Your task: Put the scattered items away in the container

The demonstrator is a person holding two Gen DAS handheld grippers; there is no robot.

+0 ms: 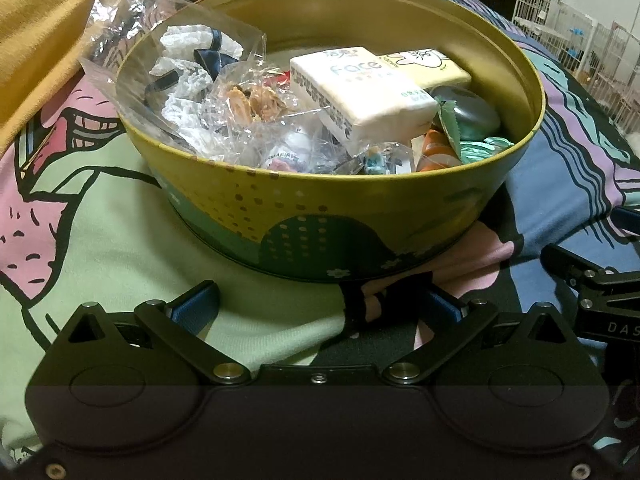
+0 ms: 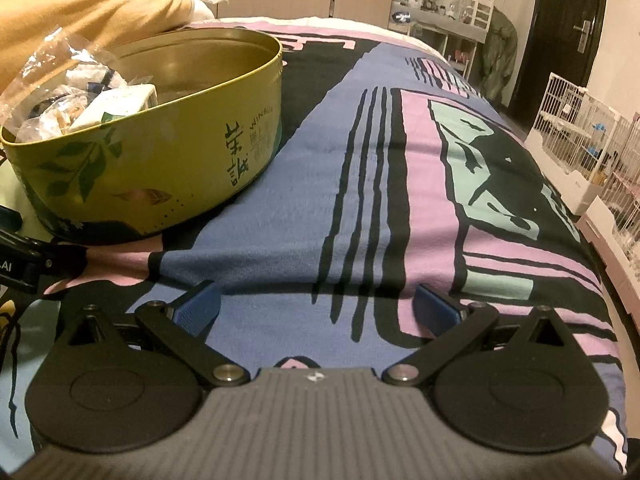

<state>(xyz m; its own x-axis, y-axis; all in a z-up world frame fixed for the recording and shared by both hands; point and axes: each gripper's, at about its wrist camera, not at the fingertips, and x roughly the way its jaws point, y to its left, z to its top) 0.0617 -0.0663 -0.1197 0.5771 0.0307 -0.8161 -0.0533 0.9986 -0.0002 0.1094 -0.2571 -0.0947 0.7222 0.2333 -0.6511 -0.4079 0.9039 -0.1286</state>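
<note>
both tools [image 1: 318,306] [image 2: 318,306] wide, empty | yellow-green round tin [image 1: 332,216] full of packets

Round yellow-green tin [image 1: 320,216] upright on patterned bedspread; open; tissue packs [image 1: 360,92], wrapped small items [image 1: 224,92] inside.

You have a bed covered by a cartoon-print sheet [image 2: 400,184] in purple, pink, green and black; on it sits the round olive-yellow metal tin [image 1: 320,216], with mustard-yellow fabric [image 1: 44,32] just behind.
</note>
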